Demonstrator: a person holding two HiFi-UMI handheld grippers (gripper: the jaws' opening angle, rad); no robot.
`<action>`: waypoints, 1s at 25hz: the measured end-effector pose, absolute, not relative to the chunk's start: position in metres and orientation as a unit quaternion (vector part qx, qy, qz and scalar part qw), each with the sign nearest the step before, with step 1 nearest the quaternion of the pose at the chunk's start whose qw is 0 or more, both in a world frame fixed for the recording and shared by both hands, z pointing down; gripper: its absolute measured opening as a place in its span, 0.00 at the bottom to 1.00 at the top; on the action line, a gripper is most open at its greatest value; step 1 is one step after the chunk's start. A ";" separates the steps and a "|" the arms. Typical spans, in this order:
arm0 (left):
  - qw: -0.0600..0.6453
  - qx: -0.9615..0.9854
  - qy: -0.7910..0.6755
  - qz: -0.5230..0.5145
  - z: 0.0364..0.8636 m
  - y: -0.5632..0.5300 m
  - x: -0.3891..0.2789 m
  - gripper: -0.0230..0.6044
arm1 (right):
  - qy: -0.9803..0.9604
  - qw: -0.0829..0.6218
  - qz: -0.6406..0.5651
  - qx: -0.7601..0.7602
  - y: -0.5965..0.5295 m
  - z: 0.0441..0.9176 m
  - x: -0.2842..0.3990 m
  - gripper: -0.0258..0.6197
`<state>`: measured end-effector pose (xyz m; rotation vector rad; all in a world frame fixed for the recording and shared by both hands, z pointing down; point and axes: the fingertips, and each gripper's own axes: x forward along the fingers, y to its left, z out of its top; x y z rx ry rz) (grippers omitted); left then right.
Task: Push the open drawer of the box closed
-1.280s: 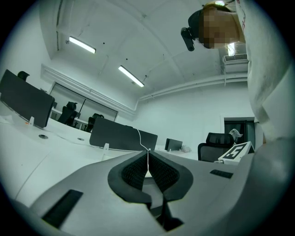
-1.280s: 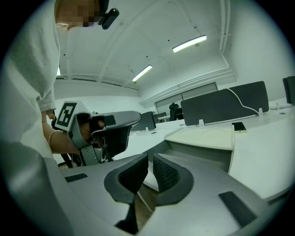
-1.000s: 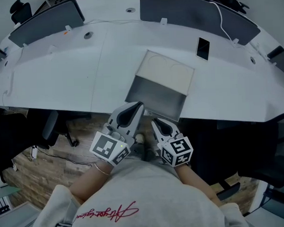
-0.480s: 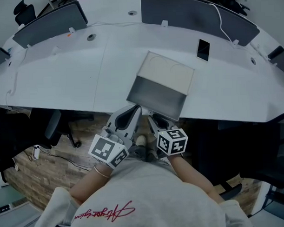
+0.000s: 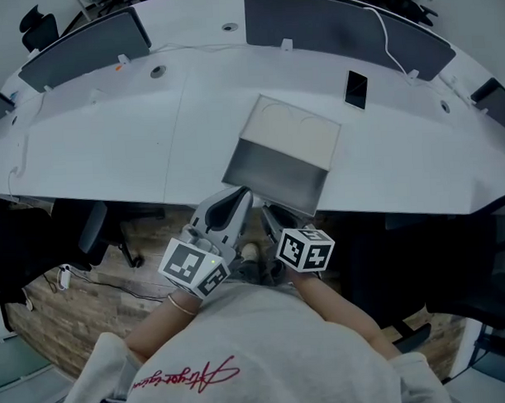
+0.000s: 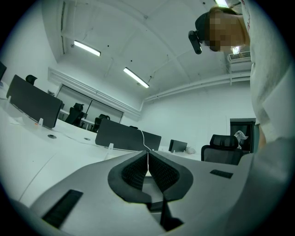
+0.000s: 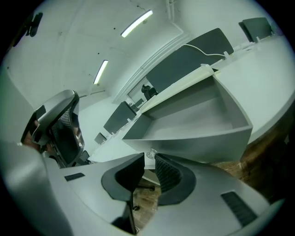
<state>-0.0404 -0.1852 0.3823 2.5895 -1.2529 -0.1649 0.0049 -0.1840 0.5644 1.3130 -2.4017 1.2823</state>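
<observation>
On the white desk (image 5: 110, 135) stands the box (image 5: 295, 127) with a beige top. Its grey drawer (image 5: 276, 177) is pulled out toward me, past the desk edge. In the right gripper view the drawer (image 7: 193, 120) is empty, and a small clear knob (image 7: 150, 152) sits on its front. My right gripper (image 7: 149, 158) is open a little, its tips just short of the knob, with nothing pressed between the pads. In the head view the right gripper (image 5: 272, 214) is below the drawer front. My left gripper (image 5: 241, 193) is beside it, shut and empty (image 6: 148, 159).
A black phone (image 5: 356, 89) lies on the desk behind the box. Dark partition panels (image 5: 345, 24) run along the far side. Office chairs (image 5: 479, 288) stand at the right and under the desk at the left (image 5: 92, 231), on a wooden floor (image 5: 82, 306).
My right gripper has moved up and slightly left, closer to the drawer front. The left gripper has hardly moved. The drawer is as far out as before.
</observation>
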 end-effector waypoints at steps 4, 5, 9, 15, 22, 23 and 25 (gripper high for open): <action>0.133 0.893 -0.427 -0.058 0.382 -0.187 -0.038 0.07 | -0.771 0.045 0.456 0.443 -0.188 0.570 0.006 0.15; 0.133 0.893 -0.426 -0.058 0.382 -0.187 -0.038 0.07 | -0.767 0.048 0.461 0.443 -0.189 0.572 0.004 0.16; 0.132 0.895 -0.422 -0.059 0.381 -0.187 -0.037 0.07 | -0.756 0.064 0.469 0.452 -0.193 0.579 -0.002 0.16; 0.130 0.895 -0.422 -0.061 0.380 -0.191 -0.041 0.07 | -0.754 0.081 0.462 0.460 -0.194 0.576 -0.001 0.15; 0.136 0.899 -0.411 -0.068 0.379 -0.196 -0.038 0.07 | -0.751 0.065 0.460 0.468 -0.206 0.567 0.006 0.15; 0.136 0.900 -0.409 -0.067 0.380 -0.196 -0.038 0.07 | -0.750 0.062 0.461 0.470 -0.208 0.566 0.007 0.15; 0.135 0.902 -0.405 -0.068 0.382 -0.198 -0.037 0.07 | -0.749 0.060 0.462 0.471 -0.211 0.567 0.009 0.15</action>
